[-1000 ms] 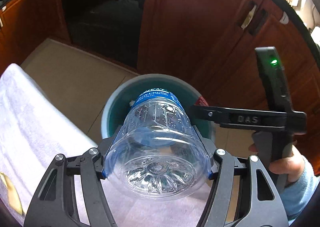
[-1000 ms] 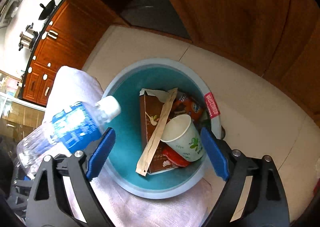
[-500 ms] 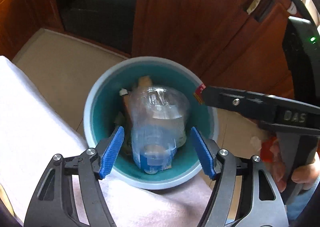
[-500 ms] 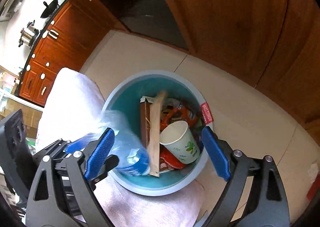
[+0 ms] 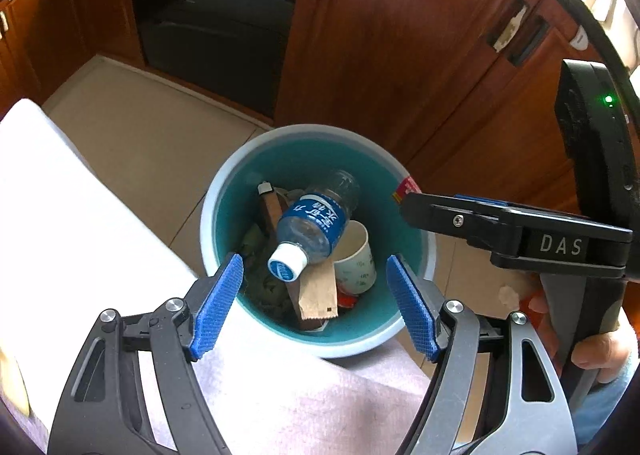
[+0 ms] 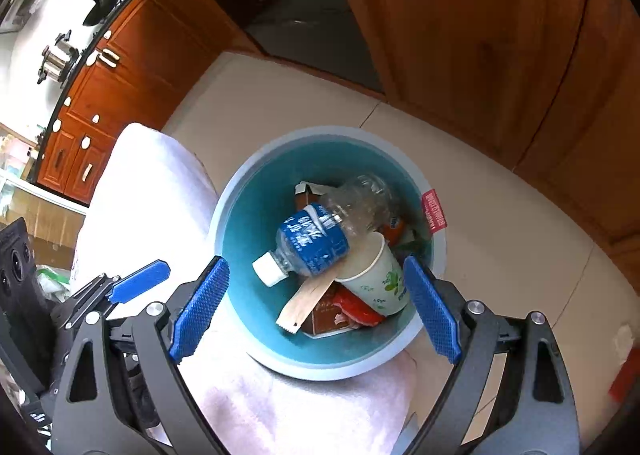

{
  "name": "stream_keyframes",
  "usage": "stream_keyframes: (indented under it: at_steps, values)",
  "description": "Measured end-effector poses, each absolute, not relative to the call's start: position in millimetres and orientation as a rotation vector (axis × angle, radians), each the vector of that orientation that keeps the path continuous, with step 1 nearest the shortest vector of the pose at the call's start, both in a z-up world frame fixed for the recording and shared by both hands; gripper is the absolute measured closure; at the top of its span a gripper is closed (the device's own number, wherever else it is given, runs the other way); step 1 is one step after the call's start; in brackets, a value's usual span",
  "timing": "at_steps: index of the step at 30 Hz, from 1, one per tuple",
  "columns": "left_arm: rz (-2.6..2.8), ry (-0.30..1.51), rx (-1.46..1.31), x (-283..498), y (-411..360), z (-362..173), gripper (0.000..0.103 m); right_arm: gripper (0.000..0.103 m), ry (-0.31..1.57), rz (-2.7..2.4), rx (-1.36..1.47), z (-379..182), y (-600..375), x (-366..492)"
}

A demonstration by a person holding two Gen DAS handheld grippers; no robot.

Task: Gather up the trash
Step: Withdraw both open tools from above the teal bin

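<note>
Since a second ago the water bottle (image 5: 316, 221) has left my left gripper (image 5: 316, 305) and now lies in the teal trash bin (image 5: 224, 191), tilted, cap toward me, resting across the brown carton (image 5: 272, 211) and the paper cup (image 5: 358, 261). From the right wrist view I see the same bottle (image 6: 316, 235) on top of the heap, its white cap low and to the left, its clear base against the far wall of the bin (image 6: 240, 207). A flat paper sleeve (image 6: 306, 301) and a red wrapper (image 6: 358, 309) lie under it beside the cup (image 6: 380, 279).

My left fingers (image 5: 218, 301) are spread wide with nothing between them, poised above the near rim. My right gripper (image 6: 316, 307) hangs over the bin as well, its fingers (image 6: 430, 309) spread and bare. In the left view the right gripper (image 5: 500, 227) reaches in from the side, over the bin's far right rim.

The bin stands on the tiled floor (image 6: 288, 103), just beside the edge of a surface draped in a white cloth (image 5: 64, 223), with wooden cabinets (image 5: 400, 35) behind.
</note>
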State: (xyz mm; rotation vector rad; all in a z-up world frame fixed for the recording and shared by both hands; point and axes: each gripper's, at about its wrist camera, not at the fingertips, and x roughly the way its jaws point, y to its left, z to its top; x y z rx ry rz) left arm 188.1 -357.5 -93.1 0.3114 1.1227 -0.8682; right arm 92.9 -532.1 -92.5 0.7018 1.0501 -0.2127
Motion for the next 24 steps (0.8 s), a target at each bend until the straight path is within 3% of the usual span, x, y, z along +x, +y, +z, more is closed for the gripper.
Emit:
stream_keyframes:
  at_steps: [14,24]
  values:
    - [-0.813,1.066,0.228,171.1,-291.8,-55.7,0.022,0.018,1.045,-0.137,0.619,-50.0,-472.7,89.3]
    - [-0.655,1.0,0.129,156.0,-176.4,-22.8,0.012,0.018,1.064,0.016,0.508,-18.9,-374.0,104.9]
